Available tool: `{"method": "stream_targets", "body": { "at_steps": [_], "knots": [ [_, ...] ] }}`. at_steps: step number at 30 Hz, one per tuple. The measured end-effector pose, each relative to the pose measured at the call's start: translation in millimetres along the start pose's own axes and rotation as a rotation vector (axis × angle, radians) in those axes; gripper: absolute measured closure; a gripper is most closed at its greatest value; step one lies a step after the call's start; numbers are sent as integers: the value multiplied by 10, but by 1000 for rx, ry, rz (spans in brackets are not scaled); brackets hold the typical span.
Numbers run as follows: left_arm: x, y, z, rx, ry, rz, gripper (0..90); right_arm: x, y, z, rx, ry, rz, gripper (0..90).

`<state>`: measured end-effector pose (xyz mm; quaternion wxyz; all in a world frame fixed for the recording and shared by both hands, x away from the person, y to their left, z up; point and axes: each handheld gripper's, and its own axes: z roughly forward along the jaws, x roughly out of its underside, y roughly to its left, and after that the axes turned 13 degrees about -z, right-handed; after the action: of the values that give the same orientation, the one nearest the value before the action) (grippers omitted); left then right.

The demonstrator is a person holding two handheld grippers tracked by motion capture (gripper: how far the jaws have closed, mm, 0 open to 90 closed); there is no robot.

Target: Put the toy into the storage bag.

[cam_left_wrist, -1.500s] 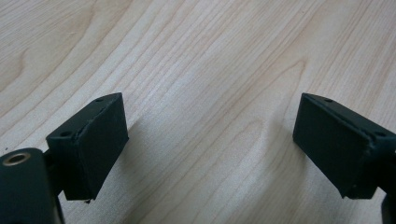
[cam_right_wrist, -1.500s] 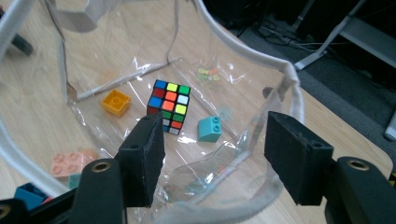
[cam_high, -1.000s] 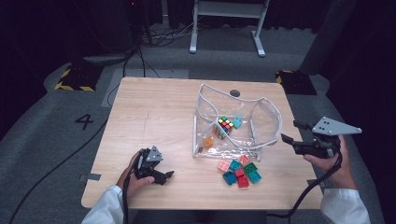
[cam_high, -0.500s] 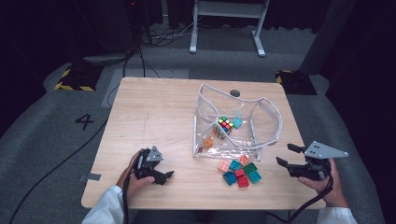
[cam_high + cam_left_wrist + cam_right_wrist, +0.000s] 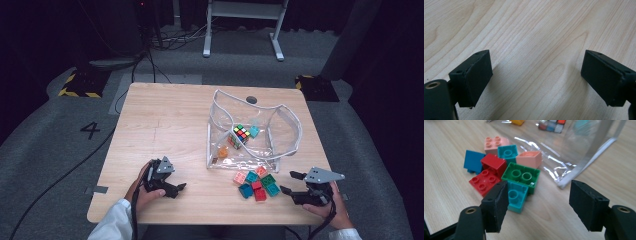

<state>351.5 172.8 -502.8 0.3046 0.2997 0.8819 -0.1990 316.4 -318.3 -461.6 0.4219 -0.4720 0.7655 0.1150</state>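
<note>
Right gripper [image 5: 296, 189] has dropped to the lower right, jaws spread, beside the bricks [image 5: 256, 183]. Left gripper [image 5: 175, 189] rests spread. A careless sweep could scatter bricks off the bench [image 5: 165, 120].

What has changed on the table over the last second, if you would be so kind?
The right claw, open and empty, came down from beside the clear bag toward the near table edge and now sits level with the pile of building blocks, pointing at them. The left claw stayed open on the bare wood; blocks, bag and puzzle cube did not move.
</note>
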Motion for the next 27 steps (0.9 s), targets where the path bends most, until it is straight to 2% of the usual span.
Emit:
{"method": "stream_targets", "body": {
  "at_steps": [2, 3, 4, 5, 8, 13, 18, 22, 24, 27],
  "knots": [
    [0, -1, 0, 0, 0, -1, 103, 20, 42, 51, -16, 10, 4, 319],
    [0, 0, 0, 0, 0, 0, 103, 44, 78, 96, -39, 12, 10, 317],
    [0, 0, 0, 0, 0, 0, 103, 44, 78, 96, -39, 12, 10, 317],
    [0, 0, 0, 0, 0, 0, 103, 66, 122, 142, -61, 18, 14, 314],
    [0, 0, 0, 0, 0, 0, 103, 83, 178, 200, -81, 27, 5, 314],
    [0, -1, 0, 0, 0, 0, 103, 113, 228, 293, -73, 58, 9, 320],
    [0, 0, 0, 0, 0, 0, 103, 122, 231, 336, -61, 54, 29, 337],
    [0, 0, 0, 0, 0, 1, 103, 129, 243, 376, -31, 62, 19, 366],
    [0, 1, -1, -1, 0, 1, 103, 130, 240, 380, -30, 56, 28, 391],
    [0, 0, 0, 0, 0, 1, 104, 140, 233, 370, -44, 44, 25, 506]
  ]
}}
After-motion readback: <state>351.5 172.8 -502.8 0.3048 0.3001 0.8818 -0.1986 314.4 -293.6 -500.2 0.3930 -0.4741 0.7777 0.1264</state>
